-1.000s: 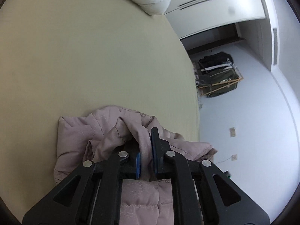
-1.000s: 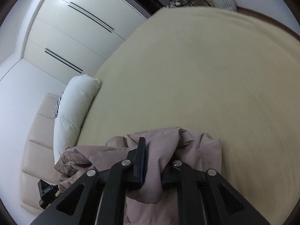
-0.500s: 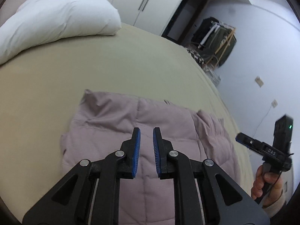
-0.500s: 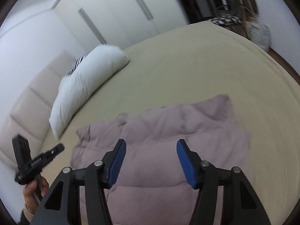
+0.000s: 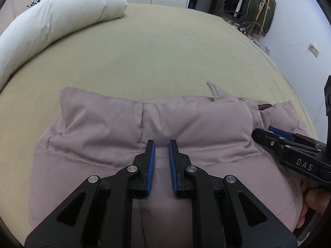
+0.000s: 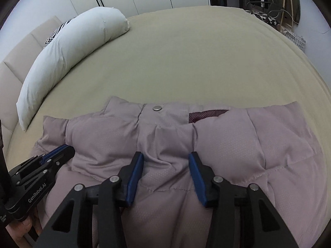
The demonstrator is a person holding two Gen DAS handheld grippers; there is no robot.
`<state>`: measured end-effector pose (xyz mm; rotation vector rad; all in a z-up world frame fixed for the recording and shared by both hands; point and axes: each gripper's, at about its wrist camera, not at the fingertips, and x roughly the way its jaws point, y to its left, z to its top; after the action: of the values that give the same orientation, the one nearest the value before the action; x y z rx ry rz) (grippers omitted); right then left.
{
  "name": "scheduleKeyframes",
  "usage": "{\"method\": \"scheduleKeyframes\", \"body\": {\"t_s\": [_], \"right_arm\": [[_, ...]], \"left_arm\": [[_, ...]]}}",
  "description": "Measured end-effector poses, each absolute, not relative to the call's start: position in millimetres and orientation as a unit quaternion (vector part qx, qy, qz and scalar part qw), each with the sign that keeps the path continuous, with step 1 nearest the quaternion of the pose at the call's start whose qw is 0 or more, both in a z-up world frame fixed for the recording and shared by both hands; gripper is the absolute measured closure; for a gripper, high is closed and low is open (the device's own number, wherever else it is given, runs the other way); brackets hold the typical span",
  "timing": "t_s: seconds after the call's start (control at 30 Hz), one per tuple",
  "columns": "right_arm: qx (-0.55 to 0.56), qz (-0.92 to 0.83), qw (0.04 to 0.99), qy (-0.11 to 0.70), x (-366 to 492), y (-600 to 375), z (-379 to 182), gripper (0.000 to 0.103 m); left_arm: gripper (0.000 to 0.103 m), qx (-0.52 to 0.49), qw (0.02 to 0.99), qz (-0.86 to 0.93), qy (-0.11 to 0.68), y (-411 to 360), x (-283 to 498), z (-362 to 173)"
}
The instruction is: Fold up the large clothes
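A puffy, quilted mauve-pink jacket [image 5: 186, 124] lies folded into a broad rectangle on the near part of a bed covered with a smooth olive-beige sheet [image 5: 165, 51]. The left gripper [image 5: 161, 144] hovers low over the jacket's left half, pointing forward and slightly down; its blue-padded fingers [image 5: 151, 161] stand a narrow gap apart with nothing between them. In the right wrist view it enters from the lower left, its tip over the jacket's left edge. The right gripper [image 6: 165, 157] hangs over the jacket's middle, its blue-lined fingers [image 6: 197, 177] spread wide and holding nothing, with rumpled fabric showing below the gap. In the left wrist view this tool reaches in from the right edge, level and pointed across the jacket, with part of the bare hand [image 5: 310, 204] gripping its handle. A round metal snap button [image 6: 157, 108] and a dark maroon lining patch [image 6: 206, 116] show along the jacket's far edge. A long white bolster pillow [image 6: 68, 57] rests well beyond it, by the padded beige headboard [image 6: 22, 47]
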<state>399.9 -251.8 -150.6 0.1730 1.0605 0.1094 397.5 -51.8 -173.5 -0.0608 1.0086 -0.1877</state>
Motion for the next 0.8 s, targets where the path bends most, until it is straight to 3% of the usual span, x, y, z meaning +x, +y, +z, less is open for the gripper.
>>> {"method": "scheduleKeyframes", "body": {"t_s": [0.8], "right_arm": [[0.083, 0.054, 0.879, 0.465, 408.7, -244.2, -179.1, 0.054]], "left_arm": [[0.090, -0.036, 0.879, -0.098, 0.465, -39.3, 366.8, -206.9]]}}
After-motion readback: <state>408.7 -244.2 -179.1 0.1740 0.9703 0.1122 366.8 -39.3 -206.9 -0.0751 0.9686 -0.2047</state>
